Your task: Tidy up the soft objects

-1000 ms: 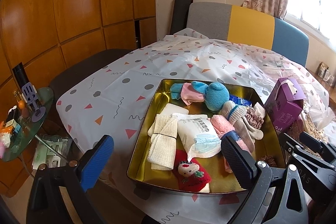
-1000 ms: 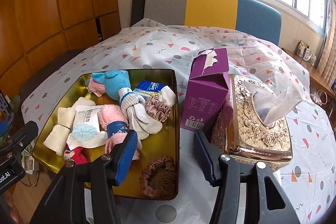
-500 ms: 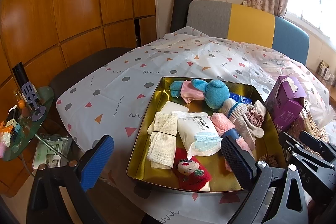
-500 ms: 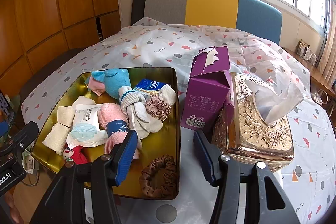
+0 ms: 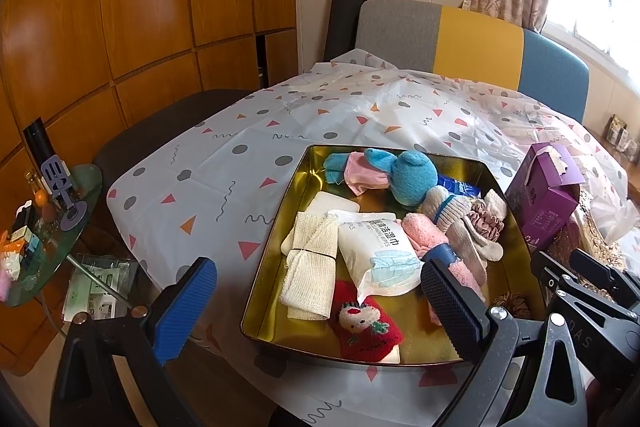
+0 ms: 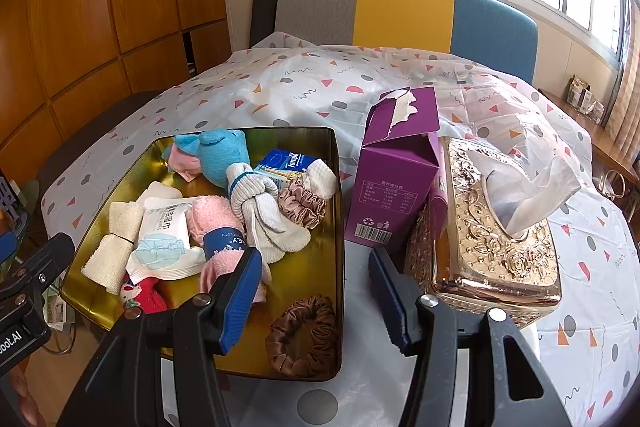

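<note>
The right gripper (image 6: 316, 291) hangs about half open and empty over the near right corner of the gold tray (image 6: 339, 227). The brown scrunchie (image 6: 302, 335) lies flat just below its left finger, inside that corner. The left gripper (image 5: 320, 301), wide open and empty, hovers at the tray's near left edge, farther from the scrunchie.

A purple carton (image 6: 394, 183) with a torn-open top stands on the patterned tablecloth (image 6: 304, 83), touching an ornate gold tissue box (image 6: 492, 227) beside it. Behind the table stands a grey, yellow and blue chair back (image 5: 460, 43). A small glass side table (image 5: 52, 239) holds clutter by the wooden wall panels (image 5: 120, 7).
</note>
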Tool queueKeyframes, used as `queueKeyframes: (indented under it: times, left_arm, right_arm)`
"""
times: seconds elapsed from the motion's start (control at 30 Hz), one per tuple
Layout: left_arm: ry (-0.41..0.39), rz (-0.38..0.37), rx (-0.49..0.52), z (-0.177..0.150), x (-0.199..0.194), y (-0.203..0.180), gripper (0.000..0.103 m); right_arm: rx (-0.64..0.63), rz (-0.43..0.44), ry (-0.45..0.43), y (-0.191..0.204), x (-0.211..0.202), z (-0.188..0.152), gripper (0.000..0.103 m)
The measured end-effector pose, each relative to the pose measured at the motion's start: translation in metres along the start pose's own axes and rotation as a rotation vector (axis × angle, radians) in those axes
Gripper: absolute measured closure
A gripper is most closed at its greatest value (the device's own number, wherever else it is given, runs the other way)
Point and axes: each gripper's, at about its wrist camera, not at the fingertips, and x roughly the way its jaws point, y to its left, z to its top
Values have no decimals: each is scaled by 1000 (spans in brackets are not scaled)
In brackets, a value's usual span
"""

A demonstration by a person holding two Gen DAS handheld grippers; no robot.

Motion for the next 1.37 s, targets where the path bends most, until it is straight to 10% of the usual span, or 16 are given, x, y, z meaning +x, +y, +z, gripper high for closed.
queueKeyframes:
  times: [1.37]
  left_arm:
    - [23, -11, -3, -3, 6, 4, 3]
  right_arm:
    - [-5, 4, 7, 0, 1, -3, 47]
